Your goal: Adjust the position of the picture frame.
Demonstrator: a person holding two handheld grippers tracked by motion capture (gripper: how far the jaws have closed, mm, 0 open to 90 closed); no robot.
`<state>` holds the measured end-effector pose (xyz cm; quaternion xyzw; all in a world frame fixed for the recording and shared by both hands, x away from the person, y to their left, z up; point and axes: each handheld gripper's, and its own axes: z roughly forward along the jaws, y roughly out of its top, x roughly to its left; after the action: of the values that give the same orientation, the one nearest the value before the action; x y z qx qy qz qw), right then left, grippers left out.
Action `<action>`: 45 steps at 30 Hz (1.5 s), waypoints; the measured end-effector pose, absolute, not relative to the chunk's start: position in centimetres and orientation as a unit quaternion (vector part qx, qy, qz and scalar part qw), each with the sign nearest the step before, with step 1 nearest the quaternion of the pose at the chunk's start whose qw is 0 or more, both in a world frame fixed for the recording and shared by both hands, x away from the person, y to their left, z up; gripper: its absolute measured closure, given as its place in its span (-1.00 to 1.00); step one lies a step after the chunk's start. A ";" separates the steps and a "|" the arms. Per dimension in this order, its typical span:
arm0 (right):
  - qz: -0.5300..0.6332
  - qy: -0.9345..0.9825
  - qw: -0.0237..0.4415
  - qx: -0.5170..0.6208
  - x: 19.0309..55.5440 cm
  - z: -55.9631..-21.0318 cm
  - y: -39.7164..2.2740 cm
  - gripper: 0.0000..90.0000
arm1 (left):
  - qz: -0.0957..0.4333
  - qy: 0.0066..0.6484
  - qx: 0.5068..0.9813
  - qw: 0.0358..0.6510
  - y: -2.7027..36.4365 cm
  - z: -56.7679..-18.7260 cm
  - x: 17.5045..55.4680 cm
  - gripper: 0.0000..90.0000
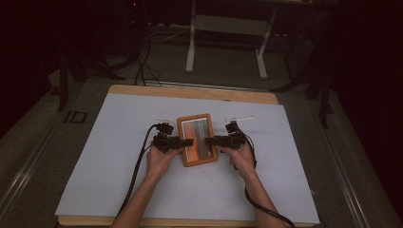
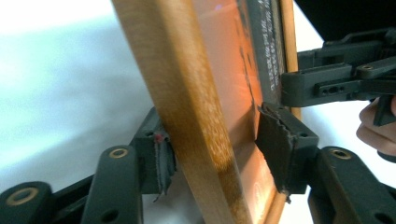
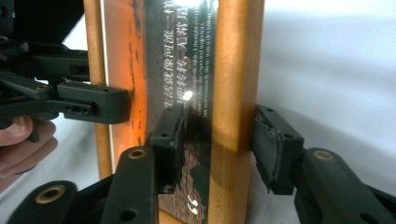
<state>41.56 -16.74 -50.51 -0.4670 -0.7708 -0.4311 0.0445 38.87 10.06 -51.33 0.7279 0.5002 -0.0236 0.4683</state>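
Note:
A wooden picture frame (image 1: pixel 197 139) with an orange and dark print under glass lies at the middle of the white sheet. My left gripper (image 1: pixel 189 141) holds its left side, one pad (image 2: pixel 163 158) against the wooden back edge and the other pad (image 2: pixel 280 144) on the glass. My right gripper (image 1: pixel 208 140) grips the frame's right side in the same way, jaws either side of the wooden rim (image 3: pixel 233 116). Each gripper view shows the other gripper across the frame: the right one (image 2: pixel 317 81) and the left one (image 3: pixel 93 105).
A white sheet (image 1: pixel 119 156) covers the wooden table (image 1: pixel 190 91). Black cables trail from both grippers toward the near edge. Beyond the table stand a white metal stand (image 1: pixel 225 28) and floor cables (image 1: pixel 142 57) in a dark room.

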 end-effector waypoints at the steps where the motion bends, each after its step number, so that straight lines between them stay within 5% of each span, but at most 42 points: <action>1: -0.434 -0.768 0.046 -0.468 41.5 -50.4 -16.9 0.27 | -0.024 0.500 0.726 0.471 10.1 -51.2 38.8 0.10; 30: -0.455 -0.736 0.048 -0.499 35.5 -49.9 -19.0 0.41 | -0.074 0.476 0.734 0.479 9.3 -50.0 37.3 0.15; 45: -0.441 -0.734 0.058 -0.514 35.8 -50.8 -18.6 0.41 | -0.107 0.491 0.719 0.481 9.8 -51.8 38.1 0.13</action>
<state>35.80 -18.63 -50.79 -0.5140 -0.7337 -0.4407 0.0579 38.13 9.77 -51.83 0.7186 0.4907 -0.1074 0.4810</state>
